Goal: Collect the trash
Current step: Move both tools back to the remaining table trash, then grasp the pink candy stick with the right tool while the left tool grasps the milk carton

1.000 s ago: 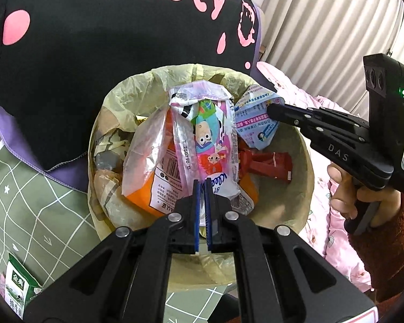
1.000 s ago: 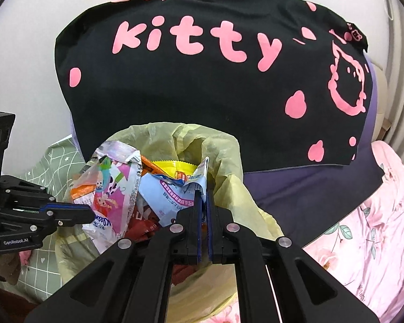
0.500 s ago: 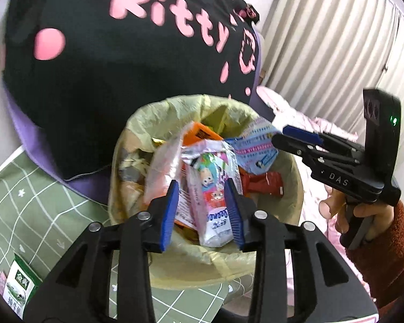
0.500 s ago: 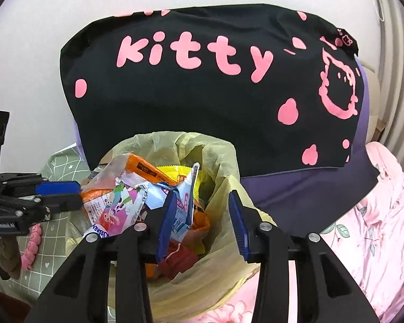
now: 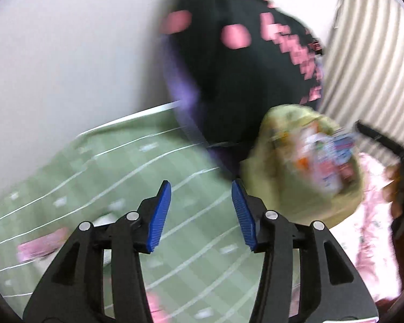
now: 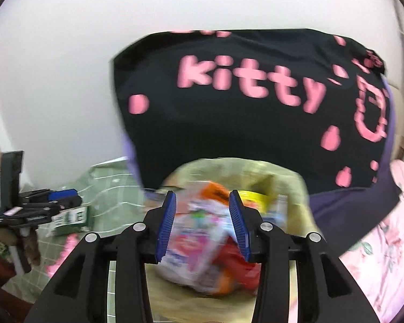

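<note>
A black cushion [image 6: 256,123] with pink "kitty" lettering fills the right wrist view from eleven to two o'clock, leaning on the white wall. In the left wrist view a green grid-patterned sheet [image 5: 115,177] spreads from nine to six o'clock, and a pink floral cover [image 6: 385,242] lies at four o'clock in the right view. The yellow-lined trash bin [image 6: 291,180], full of blurred snack wrappers [image 6: 202,231], sits dead centre ahead of the right gripper [image 6: 202,223], whose jaws are spread wide and empty. The left gripper [image 5: 200,212], equally wide and empty, has the bin at three o'clock. A small green carton [image 6: 72,219] lies at nine o'clock.
</note>
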Motion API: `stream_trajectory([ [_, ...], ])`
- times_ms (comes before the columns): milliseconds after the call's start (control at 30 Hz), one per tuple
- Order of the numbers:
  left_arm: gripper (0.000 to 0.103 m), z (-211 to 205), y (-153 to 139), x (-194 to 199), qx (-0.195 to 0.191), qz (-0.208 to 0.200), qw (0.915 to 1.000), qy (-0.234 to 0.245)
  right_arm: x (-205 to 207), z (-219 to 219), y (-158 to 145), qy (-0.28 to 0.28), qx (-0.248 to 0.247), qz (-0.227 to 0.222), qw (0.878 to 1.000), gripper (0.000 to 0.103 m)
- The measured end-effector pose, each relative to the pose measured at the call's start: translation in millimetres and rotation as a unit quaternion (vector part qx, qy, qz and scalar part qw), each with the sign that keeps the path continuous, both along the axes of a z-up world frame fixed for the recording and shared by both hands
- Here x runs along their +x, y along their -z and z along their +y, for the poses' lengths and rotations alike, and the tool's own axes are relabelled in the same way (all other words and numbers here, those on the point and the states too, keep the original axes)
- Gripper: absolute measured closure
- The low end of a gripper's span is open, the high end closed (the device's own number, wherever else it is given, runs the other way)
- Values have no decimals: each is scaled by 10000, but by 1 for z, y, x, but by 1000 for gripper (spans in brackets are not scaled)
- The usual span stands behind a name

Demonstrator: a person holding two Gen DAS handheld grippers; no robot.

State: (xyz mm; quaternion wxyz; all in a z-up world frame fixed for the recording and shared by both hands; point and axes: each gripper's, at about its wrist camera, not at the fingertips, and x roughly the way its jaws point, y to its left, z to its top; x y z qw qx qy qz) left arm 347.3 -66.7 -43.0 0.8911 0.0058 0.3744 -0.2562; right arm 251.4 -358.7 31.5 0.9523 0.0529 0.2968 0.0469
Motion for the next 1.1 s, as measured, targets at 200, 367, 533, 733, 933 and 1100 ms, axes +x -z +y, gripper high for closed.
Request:
stream_trajectory([
  [200,56,93,42,7,293,315,9957,-817,12,59,1,-677,54,60,9977,57],
  [367,52,116,58,24,117,634,9968,-480,28,105,14,-1168,160,331,9925,57],
  [533,45,74,71,29,837,764,9898,865,33,131,27,-1404,22,556,9885,57],
  [733,39,51,76,43,1478,639,9819,996,25,133,39,-1394,29,721,9876,57],
  [933,38,51,76,50,1748,794,9754,1083,21,126,49,-1316,117,792,9881,57],
  [1100,38,69,91,60,1640,1185,9756,851,21,125,58,-1350,253,854,9868,57],
])
